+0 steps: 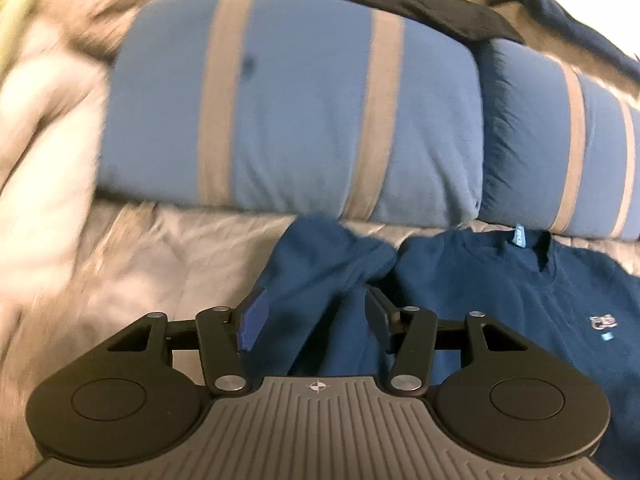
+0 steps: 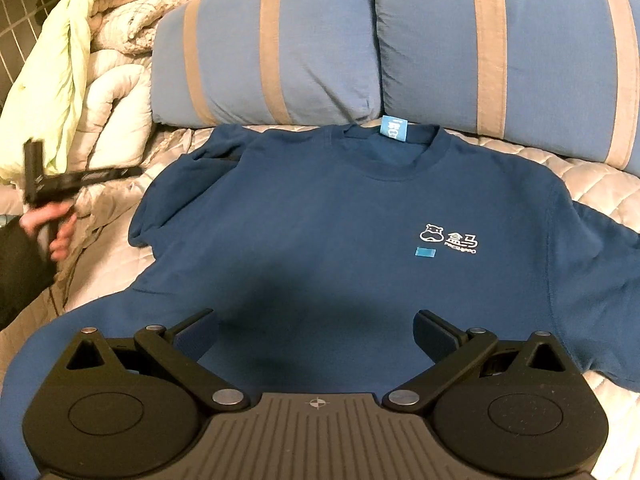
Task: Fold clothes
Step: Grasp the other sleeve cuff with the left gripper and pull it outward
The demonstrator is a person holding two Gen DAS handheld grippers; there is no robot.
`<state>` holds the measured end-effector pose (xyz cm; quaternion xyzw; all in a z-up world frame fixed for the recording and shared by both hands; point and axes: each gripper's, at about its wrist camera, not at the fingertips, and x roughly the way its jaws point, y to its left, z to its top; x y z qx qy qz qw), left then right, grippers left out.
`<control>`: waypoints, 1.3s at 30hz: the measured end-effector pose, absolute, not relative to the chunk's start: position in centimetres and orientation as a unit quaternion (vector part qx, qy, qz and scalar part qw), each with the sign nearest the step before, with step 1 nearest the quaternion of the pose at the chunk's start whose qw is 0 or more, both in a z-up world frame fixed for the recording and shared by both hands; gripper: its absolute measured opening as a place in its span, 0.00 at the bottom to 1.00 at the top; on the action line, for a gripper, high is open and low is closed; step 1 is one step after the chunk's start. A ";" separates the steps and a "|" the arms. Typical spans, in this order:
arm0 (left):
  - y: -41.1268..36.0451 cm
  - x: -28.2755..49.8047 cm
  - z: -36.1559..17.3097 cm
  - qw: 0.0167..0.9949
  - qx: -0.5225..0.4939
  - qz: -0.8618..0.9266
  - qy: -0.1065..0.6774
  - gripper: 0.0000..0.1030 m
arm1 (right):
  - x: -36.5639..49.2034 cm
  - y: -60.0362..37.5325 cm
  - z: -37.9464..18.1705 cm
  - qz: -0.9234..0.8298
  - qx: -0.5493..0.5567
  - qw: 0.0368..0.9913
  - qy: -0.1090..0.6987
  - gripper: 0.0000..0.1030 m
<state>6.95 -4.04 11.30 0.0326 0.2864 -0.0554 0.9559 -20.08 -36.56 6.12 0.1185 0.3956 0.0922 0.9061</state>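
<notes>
navy t-shirt [image 2: 320,232] flat on quilted bed [image 2: 592,184], left gripper [image 1: 316,312] jaws apart around its sleeve [image 1: 328,256], right gripper [image 2: 316,332] jaws wide apart above hem

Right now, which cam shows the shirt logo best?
Right wrist: the logo on the shirt is sharp, unobstructed and near the middle of the frame. In the left wrist view it is small and blurred at the right edge, with the shirt's sleeve bunched between the open left gripper.
</notes>
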 end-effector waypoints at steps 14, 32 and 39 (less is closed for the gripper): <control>-10.6 14.9 6.0 0.925 0.154 -0.107 0.330 0.49 | -19.5 -37.3 5.6 0.110 0.148 0.896 0.405 1.00; -2.4 8.3 16.7 0.970 0.102 -0.017 0.220 0.06 | -19.4 -37.8 5.5 0.079 0.156 0.895 0.411 1.00; 3.8 1.8 20.0 0.978 0.079 0.043 0.187 0.06 | -19.5 -37.9 5.6 0.068 0.155 0.896 0.411 1.00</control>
